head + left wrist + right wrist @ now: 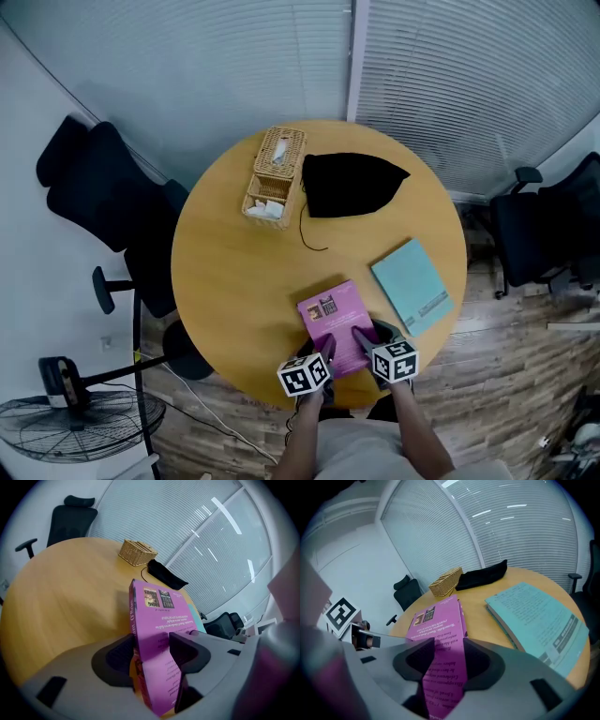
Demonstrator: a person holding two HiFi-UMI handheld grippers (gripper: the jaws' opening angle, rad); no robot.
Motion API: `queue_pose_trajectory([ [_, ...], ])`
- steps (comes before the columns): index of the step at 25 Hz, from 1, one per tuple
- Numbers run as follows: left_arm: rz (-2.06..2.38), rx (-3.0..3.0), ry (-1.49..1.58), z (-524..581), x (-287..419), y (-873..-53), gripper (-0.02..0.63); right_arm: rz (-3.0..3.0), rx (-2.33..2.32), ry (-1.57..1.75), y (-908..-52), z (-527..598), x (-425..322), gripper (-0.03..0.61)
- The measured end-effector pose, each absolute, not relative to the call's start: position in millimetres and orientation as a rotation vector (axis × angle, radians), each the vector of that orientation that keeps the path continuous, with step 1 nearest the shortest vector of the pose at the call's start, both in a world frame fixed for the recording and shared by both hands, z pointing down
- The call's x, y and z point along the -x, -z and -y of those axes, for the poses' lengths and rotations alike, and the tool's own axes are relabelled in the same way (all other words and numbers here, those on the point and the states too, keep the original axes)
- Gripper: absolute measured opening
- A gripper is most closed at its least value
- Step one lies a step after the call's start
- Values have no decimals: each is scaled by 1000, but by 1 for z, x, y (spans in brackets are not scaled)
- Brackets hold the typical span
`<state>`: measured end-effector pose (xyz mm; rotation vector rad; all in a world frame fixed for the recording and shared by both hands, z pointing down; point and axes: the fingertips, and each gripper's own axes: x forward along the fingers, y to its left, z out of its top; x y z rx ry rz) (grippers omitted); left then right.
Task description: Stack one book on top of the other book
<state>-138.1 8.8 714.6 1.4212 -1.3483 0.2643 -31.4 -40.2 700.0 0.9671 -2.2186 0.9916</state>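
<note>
1. Head view: pink book (330,314) is over the near edge of the table (234,281).
2. Left gripper (153,644) and right gripper (449,649) each clamp the near end.
3. Cover print reads upside down, too small to read.
4. Teal book (412,286) lies flat just right, apart, label illegible.

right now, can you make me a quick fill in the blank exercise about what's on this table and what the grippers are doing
1. The left gripper and the right gripper both clamp the pink book, so the number of grippers shut on it is ____.
2. In the head view, the teal book lies flat on the table to the ____ of the pink book.
3. At the far side, the wicker basket stands beside a pouch whose colour is ____.

Missing words: two; right; black
</note>
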Motion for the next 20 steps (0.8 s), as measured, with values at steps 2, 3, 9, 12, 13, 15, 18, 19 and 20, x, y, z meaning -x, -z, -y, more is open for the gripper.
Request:
queue_pose_trajectory([
  [2, 1357, -1403, -256, -8, 133, -712, 256, 2230, -942, -972, -696, 45, 28, 196],
  [3, 1372, -1395, -249, -5, 131, -709, 256, 2237, -935, -969, -694, 48, 26, 196],
  [9, 1466, -1340, -210, 7, 98, -692, 256, 2266, -877, -957, -680, 64, -4, 196],
  [12, 1497, -1324, -185, 16, 76, -686, 256, 2284, -837, -935, -674, 77, -24, 196],
  [13, 1500, -1320, -176, 19, 68, -686, 256, 2287, -828, -927, -673, 81, -32, 196],
  [15, 1503, -1316, -168, 24, 51, -684, 256, 2291, -817, -920, -671, 87, -48, 196],
  [18, 1508, -1325, -172, 35, 28, -682, 255, 2299, -820, -930, -670, 98, -71, 196],
  [19, 1510, -1327, -175, 40, 22, -682, 255, 2303, -822, -932, -670, 102, -77, 196],
  [20, 1511, -1328, -177, 44, 17, -682, 255, 2307, -823, -932, -670, 106, -83, 196],
])
